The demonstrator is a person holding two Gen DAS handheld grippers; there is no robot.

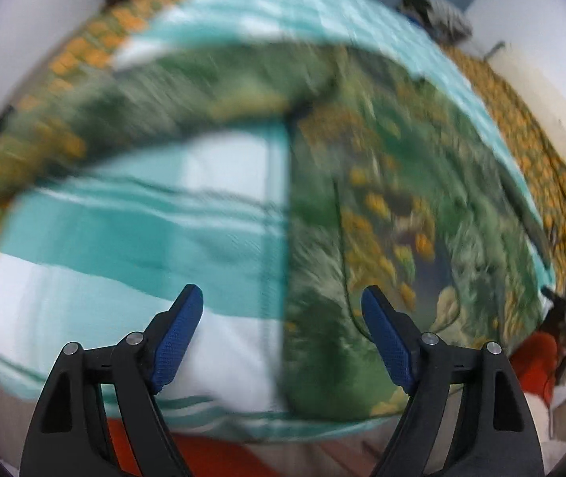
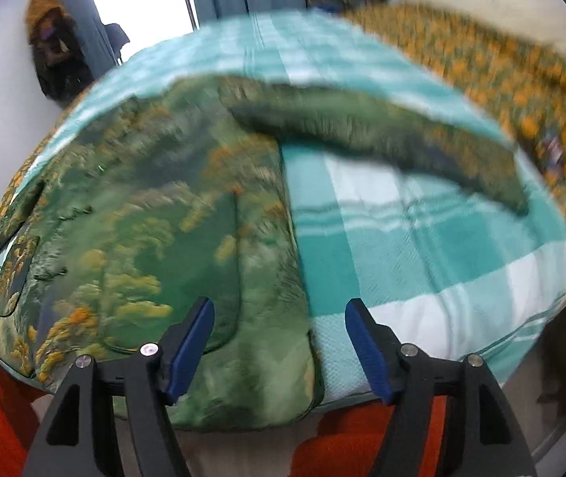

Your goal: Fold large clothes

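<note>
Across the near half of the bed, on its teal-and-white checked cover, lies the green printed garment, its folded body running from the near edge toward the far edge, so its long axis points away from the cameras. One sleeve stretches sideways from the top of the body toward the bed's right side, crossing that axis. Both views are smeared, so seams and the hem are hard to read, and I would not swear the fold edge is straight. The left gripper hangs over the near edge with its jaws spread and nothing between them; the right gripper likewise stands released, straddling the garment's straight side edge. The risk, as I judge it, is a pinch that catches the checked cover along with the cloth, dragging both and skewing the fold; the loose sleeve could also bunch if lifted by one point alone.
</note>
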